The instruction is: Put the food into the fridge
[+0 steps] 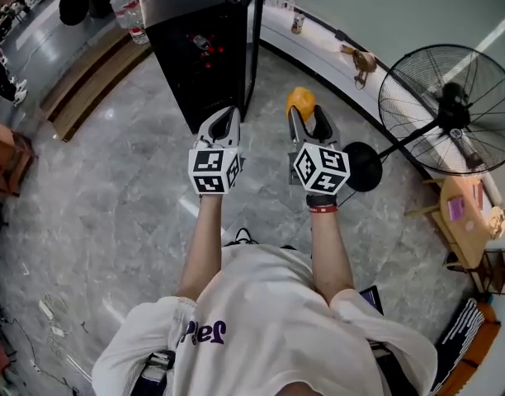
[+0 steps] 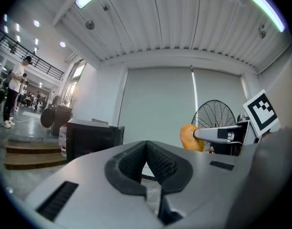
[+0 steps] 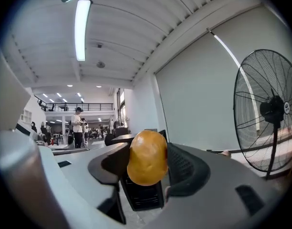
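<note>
Carrying: right gripper (image 1: 307,120) clamps the orange-yellow food (image 1: 300,100), upper centre of the head view. Left gripper (image 1: 223,124) is pinched together and empty. Fridge (image 1: 195,64) is upper left, door (image 1: 253,35) open. Hold firm, enter square, and release only on a shelf.
</note>
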Available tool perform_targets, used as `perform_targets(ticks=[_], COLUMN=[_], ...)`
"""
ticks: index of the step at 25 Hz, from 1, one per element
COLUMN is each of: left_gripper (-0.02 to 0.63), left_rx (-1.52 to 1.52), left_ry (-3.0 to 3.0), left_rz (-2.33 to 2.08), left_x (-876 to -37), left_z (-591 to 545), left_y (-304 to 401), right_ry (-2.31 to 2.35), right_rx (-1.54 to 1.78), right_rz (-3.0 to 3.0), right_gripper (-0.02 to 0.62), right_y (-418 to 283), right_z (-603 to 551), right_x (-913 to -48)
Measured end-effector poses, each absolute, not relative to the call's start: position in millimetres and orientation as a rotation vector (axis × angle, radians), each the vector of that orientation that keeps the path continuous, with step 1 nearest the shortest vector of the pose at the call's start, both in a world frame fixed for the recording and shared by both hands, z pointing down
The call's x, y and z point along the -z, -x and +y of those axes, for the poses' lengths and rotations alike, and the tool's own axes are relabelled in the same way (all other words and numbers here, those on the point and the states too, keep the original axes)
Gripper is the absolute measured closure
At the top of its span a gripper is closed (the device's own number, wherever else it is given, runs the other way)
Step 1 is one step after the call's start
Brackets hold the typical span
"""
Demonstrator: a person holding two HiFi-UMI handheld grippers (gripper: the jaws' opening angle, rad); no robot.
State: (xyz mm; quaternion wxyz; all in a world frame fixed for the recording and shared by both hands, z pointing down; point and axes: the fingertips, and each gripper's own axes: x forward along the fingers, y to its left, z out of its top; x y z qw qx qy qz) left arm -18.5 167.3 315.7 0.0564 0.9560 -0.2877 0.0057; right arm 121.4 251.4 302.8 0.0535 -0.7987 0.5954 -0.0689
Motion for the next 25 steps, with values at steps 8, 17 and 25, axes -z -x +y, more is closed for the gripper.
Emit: perform_targets(ticks=[8, 17, 25], left_gripper=[0.588, 0.588, 0.588], left_rx=[-0.048, -0.071, -0.083], left_ry=[-2.844, -2.764, -2.733], left_rz=[-0.95, -1.062, -1.185], left_x=[-334.0, -352.4, -352.6], left_z=[101.3, 47.1, -25.5], left_y=[53.6, 70.7, 64.3], right_ry=[2.337, 2.185, 2.056], right_rx=[0.254, 0.324, 0.365], right_rz=[1.954, 2.116, 2.229], right_gripper=[0.334, 0.334, 0.334], right_y=[-73.9, -42.5, -45.2], right_z=[167.6, 84.0, -7.2], right_x=[-318.4, -335.5, -341.7])
